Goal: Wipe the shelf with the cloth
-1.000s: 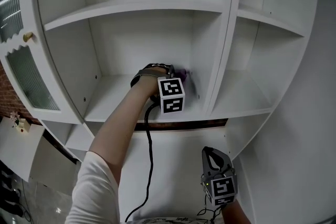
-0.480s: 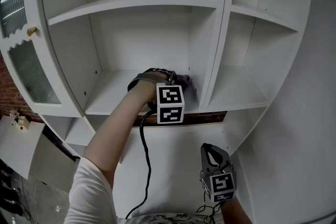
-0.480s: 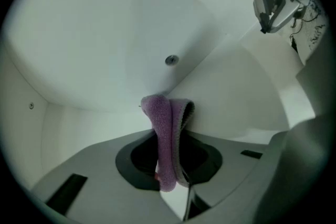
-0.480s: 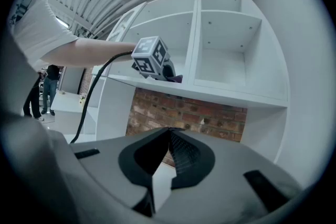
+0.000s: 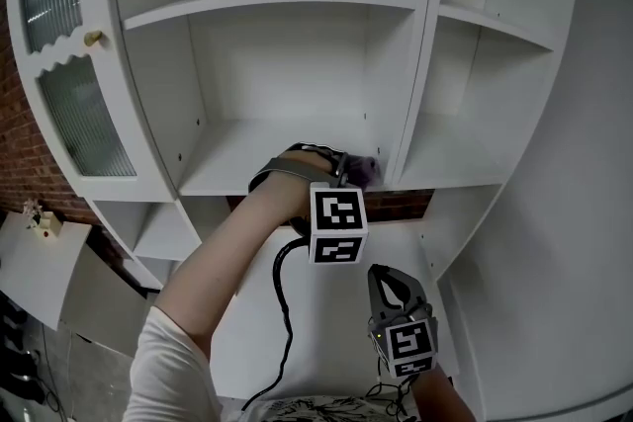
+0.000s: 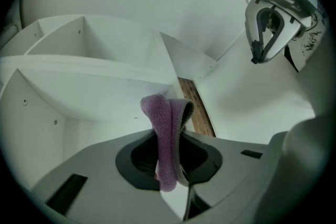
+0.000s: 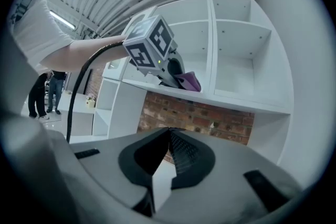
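A purple cloth [image 6: 169,134] is pinched in my left gripper [image 6: 170,165], folded and sticking up between the jaws. In the head view the cloth [image 5: 365,169] shows at the front right corner of the middle shelf [image 5: 247,153], just ahead of the left gripper [image 5: 348,175]. From the right gripper view the cloth [image 7: 188,81] rests at the shelf's front edge [image 7: 220,99]. My right gripper [image 5: 388,288] hangs lower, below the shelf, jaws closed with nothing in them [image 7: 169,136].
The white cabinet has an upright divider [image 5: 415,64] right of the cloth and more shelves [image 5: 475,25] beyond it. A glass door [image 5: 69,64] stands open at the left. A brick wall strip [image 7: 210,118] shows under the shelf. A person [image 7: 39,97] stands far left.
My left gripper with the cloth has drawn back toward the shelf's front edge and slightly right. The head view has shifted. The right gripper has stayed low.
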A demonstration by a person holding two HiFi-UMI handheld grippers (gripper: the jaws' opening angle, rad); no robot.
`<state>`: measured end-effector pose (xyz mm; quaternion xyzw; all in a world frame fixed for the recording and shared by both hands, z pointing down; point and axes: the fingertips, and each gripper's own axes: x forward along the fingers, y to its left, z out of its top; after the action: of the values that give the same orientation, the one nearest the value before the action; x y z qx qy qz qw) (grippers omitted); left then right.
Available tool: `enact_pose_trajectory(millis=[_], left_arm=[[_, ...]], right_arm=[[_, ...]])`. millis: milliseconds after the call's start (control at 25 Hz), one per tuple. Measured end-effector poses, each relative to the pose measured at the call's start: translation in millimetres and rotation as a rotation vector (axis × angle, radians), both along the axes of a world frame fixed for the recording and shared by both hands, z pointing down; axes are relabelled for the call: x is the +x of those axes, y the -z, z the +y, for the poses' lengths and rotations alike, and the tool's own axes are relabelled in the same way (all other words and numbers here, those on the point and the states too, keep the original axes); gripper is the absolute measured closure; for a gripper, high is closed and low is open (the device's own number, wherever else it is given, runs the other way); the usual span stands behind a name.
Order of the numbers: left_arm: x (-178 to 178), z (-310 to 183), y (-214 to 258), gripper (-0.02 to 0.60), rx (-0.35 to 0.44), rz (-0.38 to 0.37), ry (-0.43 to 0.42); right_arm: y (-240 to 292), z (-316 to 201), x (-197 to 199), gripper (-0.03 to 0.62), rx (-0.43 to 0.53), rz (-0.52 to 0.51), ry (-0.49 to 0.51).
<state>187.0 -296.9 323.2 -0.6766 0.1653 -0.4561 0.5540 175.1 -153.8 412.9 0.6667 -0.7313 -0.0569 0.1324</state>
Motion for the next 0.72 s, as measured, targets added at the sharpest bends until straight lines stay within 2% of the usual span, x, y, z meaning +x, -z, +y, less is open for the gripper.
enact_pose_trajectory(millis=[200,360,440,600,720], left_arm=[[-14.4,21.1,8.5,0.494,0.018,0.060,-0.043],[-28.8,28.5,14.0,0.494,-0.027,0.159,-0.074],[-33.1,25.8,21.0,0.494,-0.068,0.246,-0.074],[-32.1,5.4,43.2,0.494,-0.180,0.468,-0.037],[-22.9,-22.5,63.1,0.494,-0.174,0.618,-0.016]], right_arm=[[2.0,8.7,-4.5,0.589,0.006,-0.003,-0.042],[9.5,10.8,-5.0,0.589,0.028,-0.024,-0.097],[10.7,11.3,-11.4,0.589,0.029,-0.023,-0.108],[9.2,9.8,-15.5,0.589,0.026,0.003,-0.118],[18.2,7.1,6.4,0.589,0.044,0.017,-0.144]])
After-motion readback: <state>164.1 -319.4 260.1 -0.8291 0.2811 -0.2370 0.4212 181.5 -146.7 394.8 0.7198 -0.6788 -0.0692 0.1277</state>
